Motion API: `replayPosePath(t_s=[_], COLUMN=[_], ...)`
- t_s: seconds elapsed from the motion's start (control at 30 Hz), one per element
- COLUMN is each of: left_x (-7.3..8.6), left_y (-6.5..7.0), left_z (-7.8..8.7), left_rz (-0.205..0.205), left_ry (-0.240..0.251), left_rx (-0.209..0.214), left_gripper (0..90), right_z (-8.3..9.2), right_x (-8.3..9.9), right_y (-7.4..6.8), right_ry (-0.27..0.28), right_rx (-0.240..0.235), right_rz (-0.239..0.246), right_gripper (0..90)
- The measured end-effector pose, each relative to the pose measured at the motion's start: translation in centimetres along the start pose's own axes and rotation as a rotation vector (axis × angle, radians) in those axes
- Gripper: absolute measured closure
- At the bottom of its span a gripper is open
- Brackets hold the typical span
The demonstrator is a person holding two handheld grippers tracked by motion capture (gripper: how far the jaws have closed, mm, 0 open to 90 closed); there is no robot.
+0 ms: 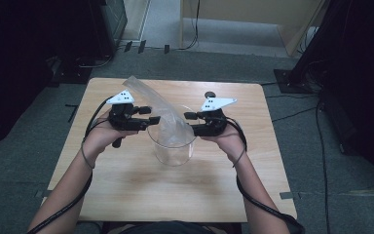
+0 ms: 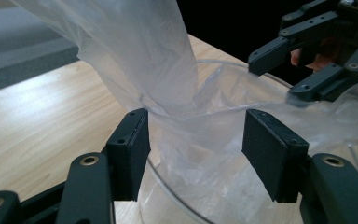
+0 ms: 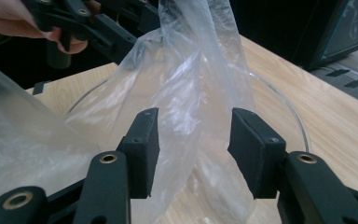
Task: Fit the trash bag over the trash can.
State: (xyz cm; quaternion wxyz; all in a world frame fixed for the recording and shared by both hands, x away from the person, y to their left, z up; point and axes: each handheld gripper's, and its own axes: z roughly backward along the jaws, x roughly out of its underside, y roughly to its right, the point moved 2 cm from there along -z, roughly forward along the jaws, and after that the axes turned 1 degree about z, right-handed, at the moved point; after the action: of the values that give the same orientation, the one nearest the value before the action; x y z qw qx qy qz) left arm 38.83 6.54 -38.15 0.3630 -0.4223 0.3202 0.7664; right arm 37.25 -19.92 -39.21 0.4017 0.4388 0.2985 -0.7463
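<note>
A clear round container (image 1: 174,148) stands mid-table on the wooden table (image 1: 126,185). A clear plastic bag (image 1: 163,109) sits in its mouth, with a long tail rising to the back left. My left gripper (image 1: 151,114) is at the container's left rim and my right gripper (image 1: 191,119) at its right rim, facing each other. In the left gripper view the left gripper (image 2: 196,154) stands open, with the bag (image 2: 158,60) film and the container rim (image 2: 168,191) between its jaws. In the right gripper view the right gripper (image 3: 198,149) stands open too, with the bag (image 3: 191,84) film bunched in the gap.
A small black knob (image 1: 209,95) lies on the table behind the right gripper. Black equipment stands (image 1: 302,63) and cables flank the table on the grey floor. Bare wood stretches in front of the container toward the person.
</note>
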Motion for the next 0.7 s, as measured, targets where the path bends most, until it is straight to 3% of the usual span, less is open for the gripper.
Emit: replayPosePath(t_s=[0.27, 0.43, 0.47, 0.6, 0.7], left_x=[-0.3, -0.2, -0.2, -0.4, -0.5], left_y=[0.6, 1.2, 1.2, 2.0, 2.5], left_z=[-0.1, -0.8, -0.8, -0.9, -1.1], left_rz=[-0.012, -0.022, -0.022, -0.094, -0.096], left_ry=[0.005, -0.008, -0.008, -0.009, -0.003], left_rx=[0.009, 0.03, 0.03, 0.044, 0.048], left_gripper=[41.2, 44.9, 46.9, 60.2, 70.3], right_z=[-0.2, -1.4, -1.4, -2.1, -2.4], right_x=[-0.5, -0.7, -0.7, -1.0, -1.1], right_y=[-0.7, -0.8, -0.8, -1.4, -1.8], right_ry=[-0.008, -0.029, -0.029, -0.04, -0.042], right_rx=[0.0, -0.024, -0.024, -0.035, -0.04], right_rz=[-0.002, 0.01, 0.01, 0.045, 0.06], right_gripper=[49.4, 48.6, 48.6, 48.8, 49.7])
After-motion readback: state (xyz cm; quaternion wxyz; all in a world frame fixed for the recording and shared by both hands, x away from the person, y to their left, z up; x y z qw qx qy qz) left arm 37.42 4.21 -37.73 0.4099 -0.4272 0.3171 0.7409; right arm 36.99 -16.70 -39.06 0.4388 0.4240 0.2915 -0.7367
